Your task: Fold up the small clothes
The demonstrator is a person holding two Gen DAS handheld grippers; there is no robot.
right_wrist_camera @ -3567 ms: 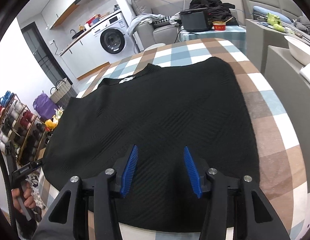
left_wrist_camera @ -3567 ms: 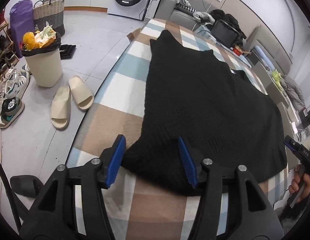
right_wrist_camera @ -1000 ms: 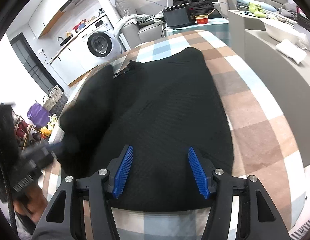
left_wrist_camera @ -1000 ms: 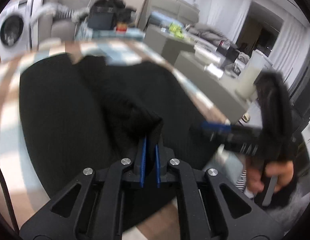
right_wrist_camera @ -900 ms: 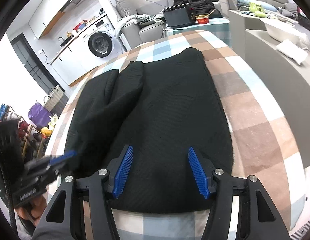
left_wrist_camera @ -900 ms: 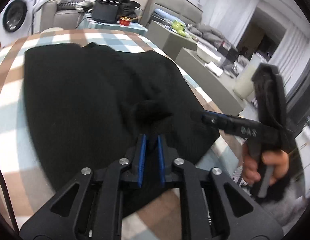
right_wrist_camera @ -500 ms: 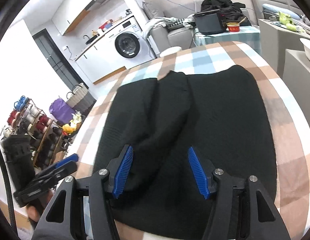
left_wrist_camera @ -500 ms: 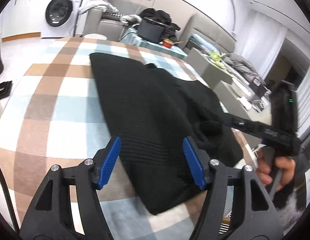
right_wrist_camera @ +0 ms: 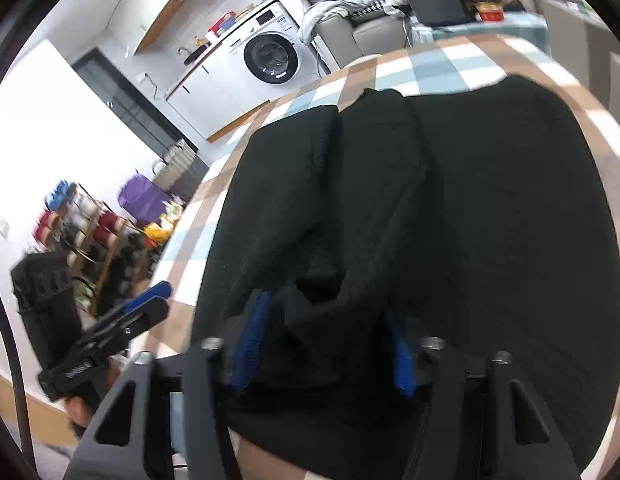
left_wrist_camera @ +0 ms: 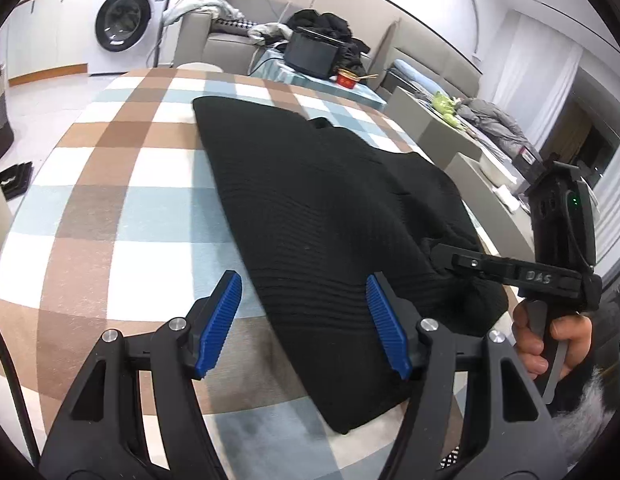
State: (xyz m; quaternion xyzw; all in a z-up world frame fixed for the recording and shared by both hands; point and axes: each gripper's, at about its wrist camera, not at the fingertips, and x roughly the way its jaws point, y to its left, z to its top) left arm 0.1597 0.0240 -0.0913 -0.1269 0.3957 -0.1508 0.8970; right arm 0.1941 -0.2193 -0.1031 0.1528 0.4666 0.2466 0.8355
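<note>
Right gripper (right_wrist_camera: 326, 344) pads are half buried in a bunched fold of the black sweater (right_wrist_camera: 490, 216), contact unclear. Shoe rack (right_wrist_camera: 82, 236) is smeared with blur.

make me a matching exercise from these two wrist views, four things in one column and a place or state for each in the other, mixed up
Things:
1. black knitted sweater
2. left gripper
3. right gripper
4. white front-loading washing machine

Places or states:
A. jaws closing around a bunched fold of cloth
B. standing against the far wall, on the floor
C. jaws apart, nothing between them but the hem lying below
D. lying partly folded on the brown, blue and white checked tablecloth

Pairs: 1-D, 2-C, 3-A, 4-B
</note>
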